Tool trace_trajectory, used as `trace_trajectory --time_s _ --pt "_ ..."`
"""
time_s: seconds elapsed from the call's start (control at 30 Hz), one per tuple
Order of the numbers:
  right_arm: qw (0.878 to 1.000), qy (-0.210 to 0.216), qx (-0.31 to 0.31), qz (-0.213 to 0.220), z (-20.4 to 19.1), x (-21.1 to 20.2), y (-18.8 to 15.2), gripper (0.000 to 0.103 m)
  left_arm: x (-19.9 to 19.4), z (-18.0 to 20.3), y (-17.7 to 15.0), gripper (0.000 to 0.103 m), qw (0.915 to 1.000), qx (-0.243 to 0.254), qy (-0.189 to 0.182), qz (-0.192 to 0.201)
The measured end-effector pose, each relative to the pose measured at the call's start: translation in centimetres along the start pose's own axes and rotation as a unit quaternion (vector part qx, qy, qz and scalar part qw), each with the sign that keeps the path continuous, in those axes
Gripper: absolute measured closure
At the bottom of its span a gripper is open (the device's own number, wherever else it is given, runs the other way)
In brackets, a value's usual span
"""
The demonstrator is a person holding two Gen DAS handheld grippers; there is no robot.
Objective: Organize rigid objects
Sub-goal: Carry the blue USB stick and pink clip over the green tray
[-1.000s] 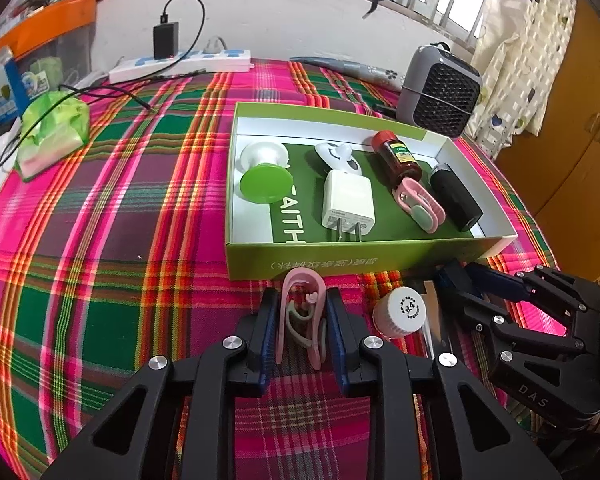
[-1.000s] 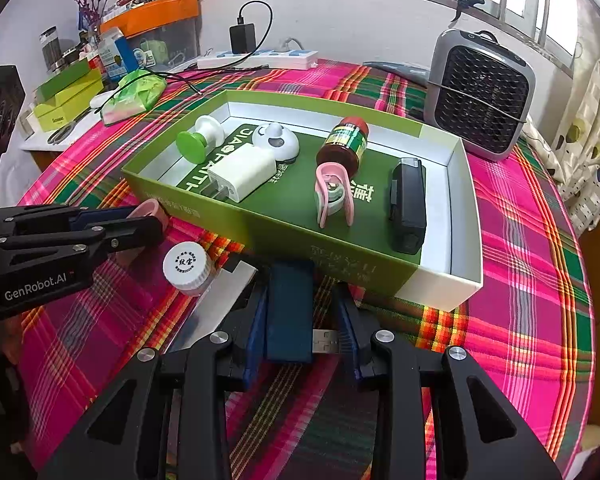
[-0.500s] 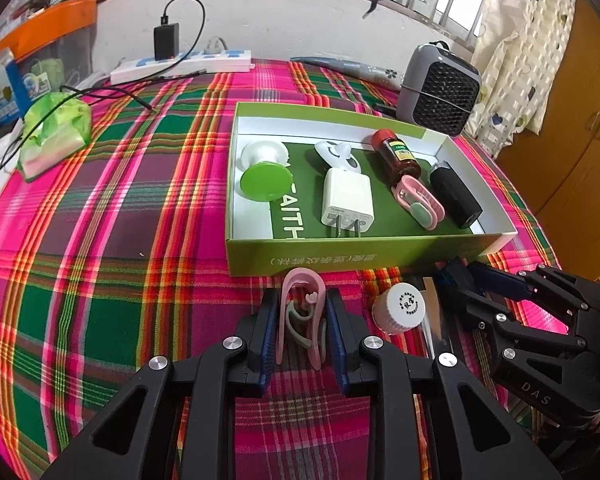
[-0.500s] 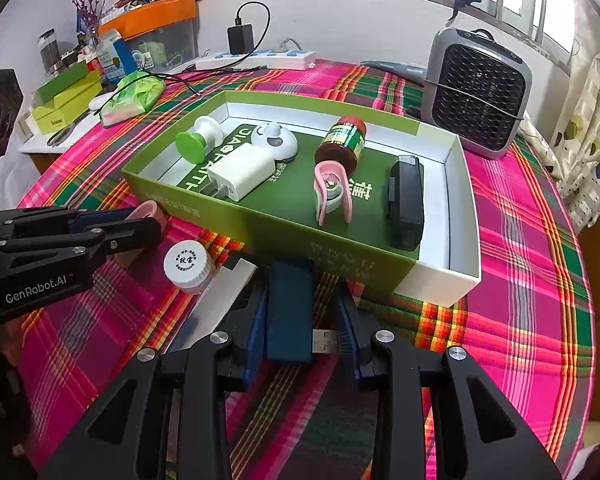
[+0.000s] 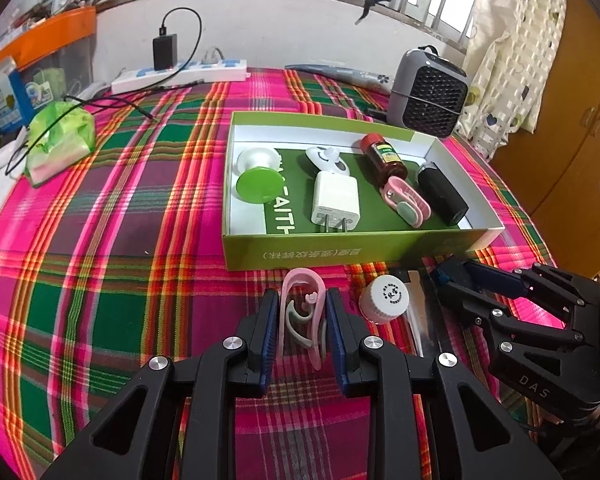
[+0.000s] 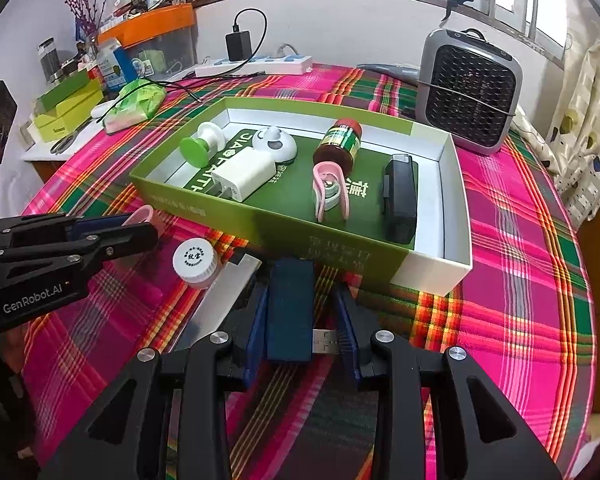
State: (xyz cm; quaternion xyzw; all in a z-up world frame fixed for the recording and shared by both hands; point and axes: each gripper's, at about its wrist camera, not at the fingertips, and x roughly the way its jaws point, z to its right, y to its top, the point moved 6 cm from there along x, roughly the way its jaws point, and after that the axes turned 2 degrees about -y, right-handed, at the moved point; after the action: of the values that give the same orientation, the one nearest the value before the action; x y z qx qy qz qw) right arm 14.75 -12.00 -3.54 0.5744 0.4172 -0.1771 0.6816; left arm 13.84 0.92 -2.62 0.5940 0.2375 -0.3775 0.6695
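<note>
My left gripper (image 5: 302,300) is shut on a pink clip (image 5: 300,292) with a grey inner spring, just above the plaid cloth in front of the green box (image 5: 340,250). My right gripper (image 6: 300,284) is shut on a dark blue USB stick (image 6: 290,304), whose metal plug sticks out sideways. It hovers close to the front wall of the green box (image 6: 268,220). The box holds a green-capped knob (image 5: 256,184), a white charger (image 5: 334,202), a brown bottle (image 5: 382,156), another pink clip (image 5: 406,202) and a black block (image 5: 442,194).
A white-capped bottle (image 5: 385,300) stands between the two grippers beside a flat metal strip (image 6: 224,292). A grey fan heater (image 6: 470,88) stands behind the box. A power strip (image 5: 180,74) and a green bag (image 5: 58,142) lie at the back left.
</note>
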Motion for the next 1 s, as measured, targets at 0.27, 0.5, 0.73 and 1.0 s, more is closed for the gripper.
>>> trace_trajectory --time_s 0.27,0.5,0.73,1.0 --pt "1.000 0.000 0.002 0.010 -0.1 -1.0 0.1 0.069 -1.7 0.6 0.5 0.080 0.9996 0.015 0.011 0.022" --pt "1.000 0.000 0.003 0.021 -0.3 -2.0 0.5 0.069 -2.9 0.8 0.8 0.080 0.9992 0.020 0.010 0.035" --pt "0.999 -0.003 0.000 0.033 -0.4 -3.0 1.3 0.069 -3.5 1.0 1.6 0.080 0.9989 0.023 0.003 0.042" --pt "0.999 -0.011 0.003 0.044 0.5 -3.5 2.6 0.069 -3.4 0.8 3.1 0.080 0.9986 0.019 -0.002 0.049"
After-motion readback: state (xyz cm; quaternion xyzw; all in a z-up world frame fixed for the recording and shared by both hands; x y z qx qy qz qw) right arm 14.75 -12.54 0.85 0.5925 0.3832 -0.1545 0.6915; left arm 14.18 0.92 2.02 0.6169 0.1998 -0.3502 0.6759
